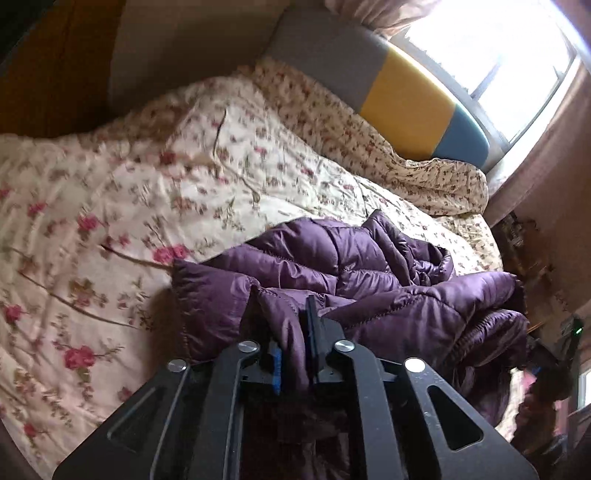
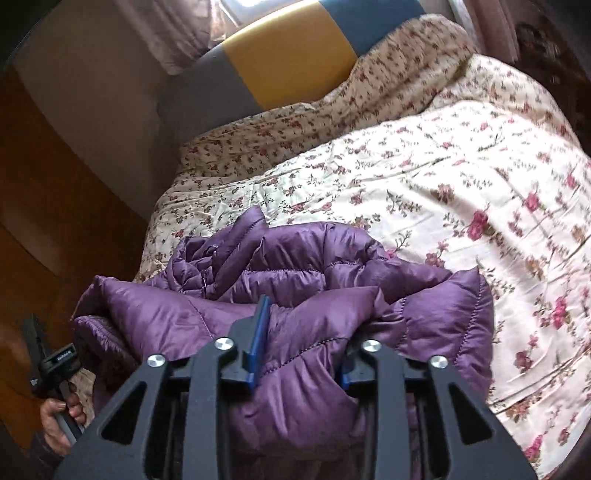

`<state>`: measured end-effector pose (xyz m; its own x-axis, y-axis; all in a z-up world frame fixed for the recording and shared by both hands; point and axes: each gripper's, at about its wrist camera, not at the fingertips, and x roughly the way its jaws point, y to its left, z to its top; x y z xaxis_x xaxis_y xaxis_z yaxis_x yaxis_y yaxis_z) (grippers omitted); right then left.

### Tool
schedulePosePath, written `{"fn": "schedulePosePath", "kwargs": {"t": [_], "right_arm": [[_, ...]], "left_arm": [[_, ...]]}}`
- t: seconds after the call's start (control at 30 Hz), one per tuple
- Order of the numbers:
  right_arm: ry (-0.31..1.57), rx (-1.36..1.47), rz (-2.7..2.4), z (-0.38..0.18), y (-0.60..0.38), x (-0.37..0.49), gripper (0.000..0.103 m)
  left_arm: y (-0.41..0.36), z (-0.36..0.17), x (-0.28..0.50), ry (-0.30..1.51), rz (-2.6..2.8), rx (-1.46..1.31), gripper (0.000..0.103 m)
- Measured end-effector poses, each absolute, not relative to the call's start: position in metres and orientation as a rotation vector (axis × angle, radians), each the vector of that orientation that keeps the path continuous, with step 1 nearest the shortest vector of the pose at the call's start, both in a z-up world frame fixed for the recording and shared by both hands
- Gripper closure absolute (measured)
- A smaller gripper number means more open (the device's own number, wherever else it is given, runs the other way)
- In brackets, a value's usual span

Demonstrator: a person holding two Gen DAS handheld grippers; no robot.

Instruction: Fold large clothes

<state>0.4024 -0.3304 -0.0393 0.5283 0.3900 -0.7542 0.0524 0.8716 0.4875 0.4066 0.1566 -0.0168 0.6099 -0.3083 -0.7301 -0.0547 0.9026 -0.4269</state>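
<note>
Purple quilted puffer jacket [image 1: 369, 273], shiny synthetic shell, stitched in padded channels: lies bunched and partly doubled over on the near part of the bed, its nearest folds drawn up into both tongs.

Left tongs [image 1: 295, 354], black metal with blue pads: jaws nearly together, pinching a thin fold of the jacket's edge between them.

Right tongs [image 2: 299, 365], same make: jaws stand partly apart with a thick padded roll of the jacket filling the gap; the blue pad on the left side lies against the fabric, the other is mostly buried in it. Whether the pads press on it cannot be told.

Person's hand [image 2: 61, 410]: seen low at the left edge of the right wrist view, wrapped around a black handle, beside the jacket's hanging edge.

Cream bedspread with pink rose print [image 1: 129, 192]: covers the bed under and beyond the jacket, creased.

Beige quilt with small red floral print [image 2: 388, 70]: heaped at the head of the bed.

Padded headboard in grey, yellow and blue panels [image 1: 406, 99]: upright behind the quilt.

Bright window [image 1: 491, 48]: behind the headboard, pale curtains [image 2: 177, 33] at its side.
</note>
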Motion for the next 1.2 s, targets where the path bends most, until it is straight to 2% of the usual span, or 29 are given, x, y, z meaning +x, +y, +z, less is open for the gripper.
{"fn": "schedulePosePath", "kwargs": {"t": [0.07, 0.13, 0.17, 0.2, 0.23, 0.3, 0.43, 0.67, 0.83, 0.87, 0.93, 0.97, 1.0, 1.03, 1.07, 1.1, 1.2], "right_arm": [[1.009, 0.534, 0.23, -0.041, -0.333, 0.405, 0.046], [1.007, 0.555, 0.24, -0.04, -0.333, 0.407, 0.038], [1.007, 0.566, 0.245, -0.038, -0.332, 0.407, 0.032], [1.006, 0.58, 0.25, -0.036, -0.332, 0.408, 0.026], [1.002, 0.589, 0.255, -0.033, -0.332, 0.408, 0.024], [0.99, 0.597, 0.262, -0.025, -0.329, 0.406, 0.019], [0.933, 0.608, 0.272, -0.003, -0.329, 0.391, 0.007], [0.93, 0.548, 0.232, 0.011, -0.342, 0.333, 0.006], [1.029, 0.478, 0.17, -0.02, -0.34, 0.294, 0.006], [1.047, 0.466, 0.158, -0.028, -0.338, 0.289, 0.007], [1.07, 0.452, 0.143, -0.04, -0.335, 0.284, 0.021], [1.074, 0.447, 0.134, -0.043, -0.333, 0.282, 0.032], [1.072, 0.452, 0.134, -0.045, -0.333, 0.281, 0.039], [1.071, 0.465, 0.132, -0.045, -0.334, 0.281, 0.057], [1.069, 0.476, 0.128, -0.043, -0.336, 0.279, 0.073], [1.065, 0.484, 0.131, -0.04, -0.338, 0.278, 0.085], [1.056, 0.479, 0.151, -0.027, -0.338, 0.271, 0.091]], "left_arm": [[0.163, -0.016, 0.408, 0.905, -0.165, -0.469, 0.082], [0.169, -0.012, 0.408, 0.889, -0.168, -0.5, 0.067], [0.176, -0.009, 0.406, 0.872, -0.173, -0.534, 0.052], [0.179, -0.007, 0.405, 0.861, -0.167, -0.547, 0.03], [0.186, -0.002, 0.401, 0.836, -0.133, -0.555, 0.022], [0.199, 0.004, 0.391, 0.784, -0.097, -0.572, 0.019], [0.21, -0.006, 0.369, 0.803, -0.131, -0.595, 0.019], [0.201, -0.043, 0.313, 0.842, -0.273, -0.649, 0.019], [0.186, -0.065, 0.291, 0.88, -0.345, -0.709, 0.019], [0.183, -0.068, 0.29, 0.883, -0.352, -0.714, 0.019], [0.176, -0.069, 0.288, 0.884, -0.37, -0.711, 0.019], [0.175, -0.068, 0.288, 0.881, -0.373, -0.711, 0.022], [0.174, -0.068, 0.288, 0.882, -0.38, -0.714, 0.033], [0.172, -0.067, 0.288, 0.887, -0.4, -0.721, 0.038], [0.17, -0.066, 0.286, 0.893, -0.405, -0.713, 0.049], [0.168, -0.064, 0.284, 0.895, -0.415, -0.699, 0.055], [0.164, -0.059, 0.277, 0.896, -0.434, -0.671, 0.066]]}}
